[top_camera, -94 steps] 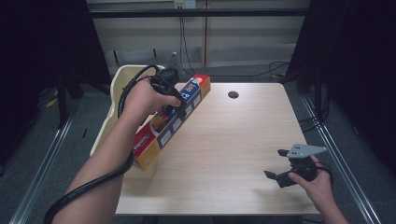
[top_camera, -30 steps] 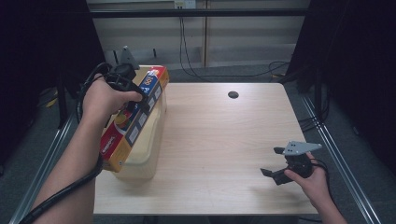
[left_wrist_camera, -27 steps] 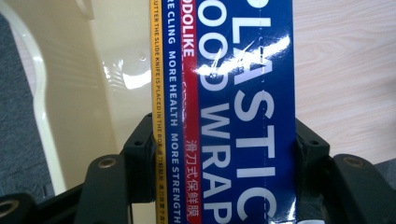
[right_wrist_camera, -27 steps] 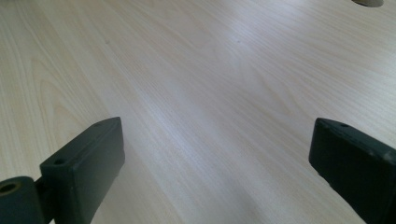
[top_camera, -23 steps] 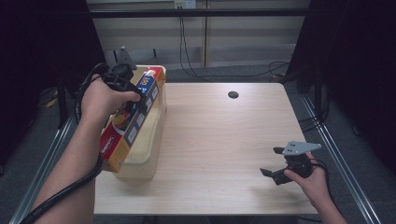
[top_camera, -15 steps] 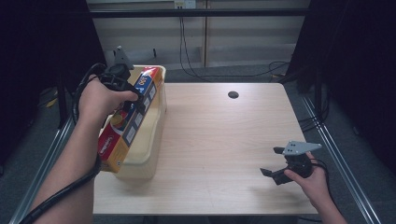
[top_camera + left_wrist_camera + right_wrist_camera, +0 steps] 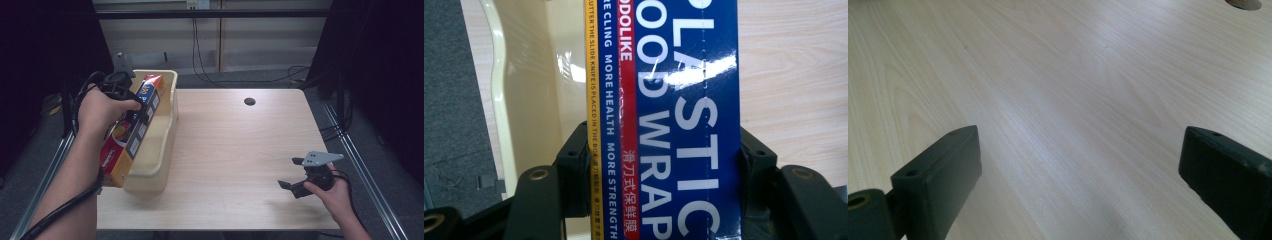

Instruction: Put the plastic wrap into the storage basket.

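A long plastic wrap box [image 7: 131, 131], blue with red and yellow stripes, hangs tilted over the cream plastic bin [image 7: 167, 131] at the table's left edge. My left gripper [image 7: 131, 107] is shut on the box near its upper half. In the left gripper view both jaws press the sides of the plastic wrap box [image 7: 664, 120], with the cream plastic bin [image 7: 529, 90] below it. My right gripper [image 7: 291, 175] rests low over the table at the front right, open with nothing between its jaws. The right gripper [image 7: 1078, 165] has bare wood between its wide-apart jaws.
The wooden table [image 7: 235, 150] has a round cable hole [image 7: 249, 101] near its far edge. Metal frame rails run along both sides, and cables hang behind the table.
My left hand has carried the box from the table's left part over to the bin and tilted it lower into it. The right gripper has stayed in place.
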Motion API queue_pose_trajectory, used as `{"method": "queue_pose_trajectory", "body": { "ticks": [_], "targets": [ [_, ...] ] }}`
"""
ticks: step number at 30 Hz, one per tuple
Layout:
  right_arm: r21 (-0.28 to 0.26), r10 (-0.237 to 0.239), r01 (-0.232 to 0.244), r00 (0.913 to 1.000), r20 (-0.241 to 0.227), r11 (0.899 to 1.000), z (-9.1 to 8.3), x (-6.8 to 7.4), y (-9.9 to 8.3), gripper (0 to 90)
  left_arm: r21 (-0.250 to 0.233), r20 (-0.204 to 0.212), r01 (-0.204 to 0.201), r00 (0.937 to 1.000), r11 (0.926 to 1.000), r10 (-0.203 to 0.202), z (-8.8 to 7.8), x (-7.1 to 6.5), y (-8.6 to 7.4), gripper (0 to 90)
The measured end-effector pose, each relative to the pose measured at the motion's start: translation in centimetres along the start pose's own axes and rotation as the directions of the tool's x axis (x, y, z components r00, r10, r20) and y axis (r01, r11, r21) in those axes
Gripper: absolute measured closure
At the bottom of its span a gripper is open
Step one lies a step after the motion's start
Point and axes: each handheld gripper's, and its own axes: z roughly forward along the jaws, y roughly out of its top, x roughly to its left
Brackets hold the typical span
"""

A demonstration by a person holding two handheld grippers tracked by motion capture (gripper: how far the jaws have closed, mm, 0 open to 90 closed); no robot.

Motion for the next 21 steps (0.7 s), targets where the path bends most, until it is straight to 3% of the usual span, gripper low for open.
{"method": "queue_pose_trajectory", "body": {
  "ticks": [9,21],
  "targets": [
    [0.005,-0.001,0.001,1.0000,-0.005,1.000,0.1,0.0,0.0,3.4,0.010,-0.015,0.029,0.9995,0.9995,-0.029,0.9,0.6,-0.2,40.4],
    [0.004,-0.005,0.005,1.0000,0.000,1.000,0.1,0.1,0.0,3.4,0.026,-0.018,0.031,0.9994,0.9992,-0.031,1.8,0.5,0.0,40.3]
  ]
}}
